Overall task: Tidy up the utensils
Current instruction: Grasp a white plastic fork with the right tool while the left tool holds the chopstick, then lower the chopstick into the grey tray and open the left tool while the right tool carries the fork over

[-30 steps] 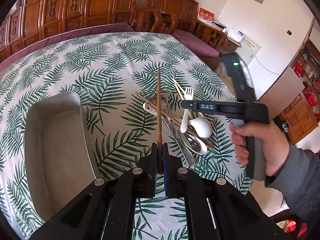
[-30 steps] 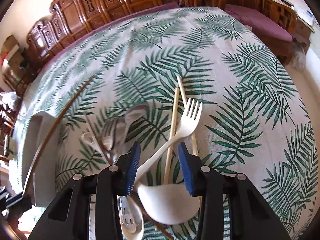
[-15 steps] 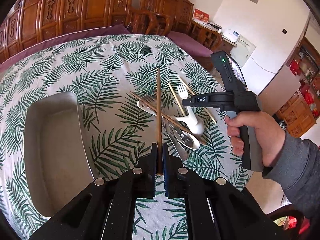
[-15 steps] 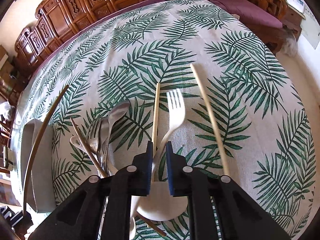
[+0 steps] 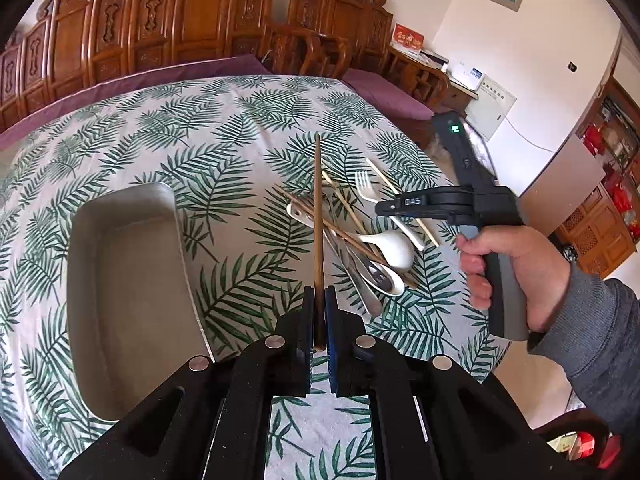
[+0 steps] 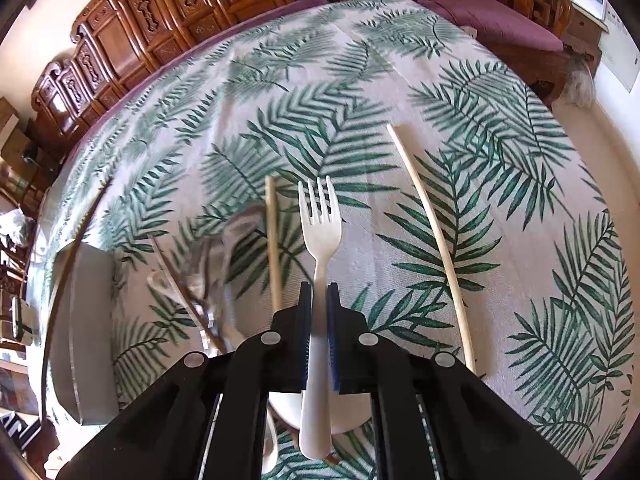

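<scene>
My left tongs [image 5: 319, 300] clamp a dark chopstick [image 5: 317, 216] at mid-frame. My right tongs [image 6: 317, 300] have just closed on the white fork [image 6: 320, 236], its tines pointing up the frame. The tray [image 5: 120, 280] at left looks empty, so nothing is sorted yet. Spoons [image 5: 384, 248], pale chopsticks [image 6: 432, 236] and metal cutlery lie heaped on the table [image 5: 224, 128], right of center.
</scene>
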Motion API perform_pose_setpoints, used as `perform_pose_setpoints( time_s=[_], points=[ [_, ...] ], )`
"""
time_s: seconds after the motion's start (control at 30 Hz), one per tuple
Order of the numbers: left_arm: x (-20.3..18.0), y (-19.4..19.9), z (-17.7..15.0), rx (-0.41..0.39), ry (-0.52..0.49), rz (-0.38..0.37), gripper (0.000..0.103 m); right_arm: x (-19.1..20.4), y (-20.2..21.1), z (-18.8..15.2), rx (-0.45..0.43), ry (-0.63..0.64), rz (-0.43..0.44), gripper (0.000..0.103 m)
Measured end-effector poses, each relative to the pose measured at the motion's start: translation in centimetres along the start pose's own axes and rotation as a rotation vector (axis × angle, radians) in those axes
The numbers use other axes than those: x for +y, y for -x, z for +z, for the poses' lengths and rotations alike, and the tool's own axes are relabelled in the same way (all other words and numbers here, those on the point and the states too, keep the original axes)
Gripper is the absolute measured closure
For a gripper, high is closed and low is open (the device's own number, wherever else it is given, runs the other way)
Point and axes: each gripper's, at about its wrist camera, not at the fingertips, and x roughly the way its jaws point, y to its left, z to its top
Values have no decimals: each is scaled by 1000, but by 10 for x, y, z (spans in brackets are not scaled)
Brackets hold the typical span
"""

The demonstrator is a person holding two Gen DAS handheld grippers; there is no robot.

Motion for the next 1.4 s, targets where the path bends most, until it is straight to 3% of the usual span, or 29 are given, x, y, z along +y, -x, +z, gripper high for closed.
perform_pose_setpoints(
  time_s=[0.23,0.57,0.93,1.4],
  points=[
    [18,16,-1,-25,23,52,99,28,41,-6,-66,64,75,94],
    [63,47,-18,-26,98,152,99,103,77,-28,-105,206,223,94],
    [105,32,-44,71,176,249,99,170,66,-48,-66,314,296,94],
    [122,14,-39,103,202,256,99,202,42,-55,-11,365,311,94]
  ],
)
